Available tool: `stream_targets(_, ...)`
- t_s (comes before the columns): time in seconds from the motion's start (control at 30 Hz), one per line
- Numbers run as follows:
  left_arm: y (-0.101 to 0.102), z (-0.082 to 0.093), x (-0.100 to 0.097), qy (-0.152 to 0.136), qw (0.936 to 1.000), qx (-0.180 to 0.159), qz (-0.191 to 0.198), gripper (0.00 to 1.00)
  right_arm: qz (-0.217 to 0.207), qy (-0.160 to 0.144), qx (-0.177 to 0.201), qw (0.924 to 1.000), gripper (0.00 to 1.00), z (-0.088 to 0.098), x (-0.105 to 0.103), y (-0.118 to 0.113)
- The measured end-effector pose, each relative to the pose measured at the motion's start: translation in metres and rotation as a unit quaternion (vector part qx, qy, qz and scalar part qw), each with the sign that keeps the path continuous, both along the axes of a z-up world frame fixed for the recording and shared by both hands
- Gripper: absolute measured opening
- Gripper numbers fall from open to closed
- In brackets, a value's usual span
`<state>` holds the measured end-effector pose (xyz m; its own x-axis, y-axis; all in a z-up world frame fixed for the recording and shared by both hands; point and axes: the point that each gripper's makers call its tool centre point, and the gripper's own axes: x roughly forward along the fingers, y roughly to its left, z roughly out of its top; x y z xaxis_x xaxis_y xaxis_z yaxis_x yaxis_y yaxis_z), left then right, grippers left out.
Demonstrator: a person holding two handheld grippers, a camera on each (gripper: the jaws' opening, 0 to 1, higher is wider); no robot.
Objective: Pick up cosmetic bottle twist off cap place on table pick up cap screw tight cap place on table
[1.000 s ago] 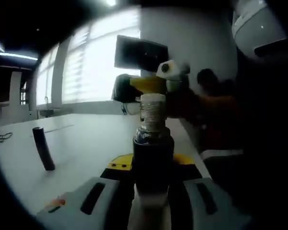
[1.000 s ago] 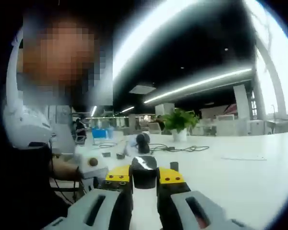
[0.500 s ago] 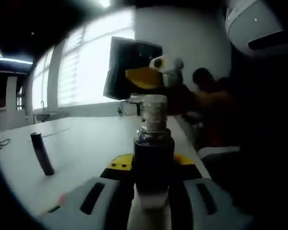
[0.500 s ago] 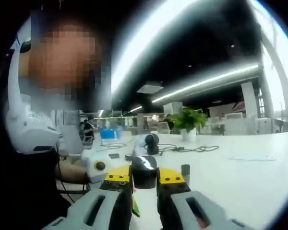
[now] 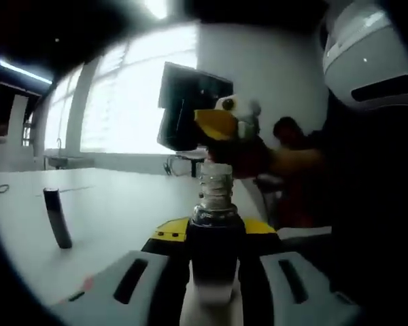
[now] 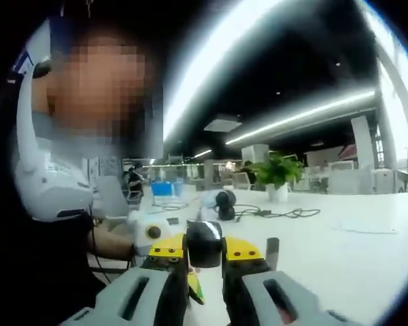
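Starting at the left of the left gripper view, I see a slim dark stick (image 5: 56, 218) standing on the white table (image 5: 115, 204), well apart from my work. At the centre, my left gripper (image 5: 215, 234) is clamped on the cosmetic bottle (image 5: 215, 238): its dark body sits between the yellow-tipped jaws, upright along the jaw line, with the bare threaded neck (image 5: 215, 185) pointing up and away from me. The bottle is off the table, held in the air. Just above and beyond that open neck I see the right gripper (image 5: 226, 123), yellow tips showing, near the mouth but not on it.

In the right gripper view, my right gripper (image 6: 204, 250) is closed on the dark cap (image 6: 204, 243), pinched between its jaws. A potted plant (image 6: 277, 178) stands far back on the table.

I judge the cap is off and its placing on the table is the step in hand. The relation that matters later is cap axis against neck axis: the neck runs straight up from the left jaws, and the right gripper is the nearer one to it.

I can read no brand, label or writing on bottle or cap.
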<state>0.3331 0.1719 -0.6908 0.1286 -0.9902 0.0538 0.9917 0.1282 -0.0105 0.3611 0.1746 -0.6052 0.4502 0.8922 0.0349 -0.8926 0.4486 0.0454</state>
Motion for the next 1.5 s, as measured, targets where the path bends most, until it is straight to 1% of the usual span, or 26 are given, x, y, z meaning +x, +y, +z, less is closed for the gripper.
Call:
stream_targets(0.17, 0.0, 0.001, -0.001, 0.001, 1.0, -0.003, -0.002, 0.17, 0.051, -0.001, -0.022, 0.9985, 0.12, 0.0, -0.012, 0.008)
stream_targets(0.27, 0.0, 0.001, -0.002, -0.003, 1.0, -0.001, -0.003, 0.16, 0.079, 0.0, -0.039, 0.9961, 0.12, -0.002, -0.02, 0.015)
stream_targets(0.33, 0.0, 0.0, -0.002, 0.001, 1.0, 0.0, -0.002, 0.16, 0.104, 0.003, -0.057, 0.9929, 0.12, -0.007, -0.026, 0.018)
stream_targets(0.43, 0.0, 0.0, -0.002, 0.003, 1.0, -0.001, -0.001, 0.16, 0.122, 0.008, -0.071, 0.9899, 0.12, -0.011, -0.028, 0.022)
stream_targets(0.63, 0.0, 0.0, -0.005, 0.003, 1.0, -0.001, -0.001, 0.16, 0.154, 0.008, -0.086, 0.9843, 0.12, -0.014, -0.03, 0.031)
stream_targets(0.83, 0.0, 0.002, -0.007, -0.001, 1.0, -0.004, -0.002, 0.16, 0.174, 0.01, -0.115, 0.9779, 0.12, -0.028, -0.031, 0.037)
stream_targets(0.97, 0.002, 0.007, -0.008, 0.011, 0.9998, -0.017, -0.005, 0.16, 0.184, 0.012, -0.127, 0.9747, 0.12, -0.035, -0.032, 0.039)
stream_targets(1.03, 0.002, 0.008, -0.007, 0.013, 0.9998, -0.018, -0.004, 0.16, 0.186, 0.015, -0.126, 0.9743, 0.12, -0.034, -0.032, 0.038)
stream_targets(1.1, 0.002, 0.008, -0.007, 0.012, 0.9998, -0.017, -0.004, 0.16, 0.19, 0.01, -0.142, 0.9715, 0.12, -0.04, -0.032, 0.039)
stream_targets(1.3, 0.002, 0.008, -0.005, 0.013, 0.9998, -0.017, -0.001, 0.16, 0.197, 0.014, -0.138, 0.9706, 0.12, -0.04, -0.03, 0.04)
stream_targets(1.37, 0.002, 0.009, -0.004, 0.015, 0.9997, -0.018, -0.001, 0.16, 0.2, 0.011, -0.139, 0.9698, 0.12, -0.039, -0.03, 0.04)
stream_targets(1.5, 0.002, 0.009, -0.003, 0.014, 0.9997, -0.018, -0.002, 0.16, 0.211, 0.017, -0.138, 0.9677, 0.12, -0.039, -0.03, 0.04)
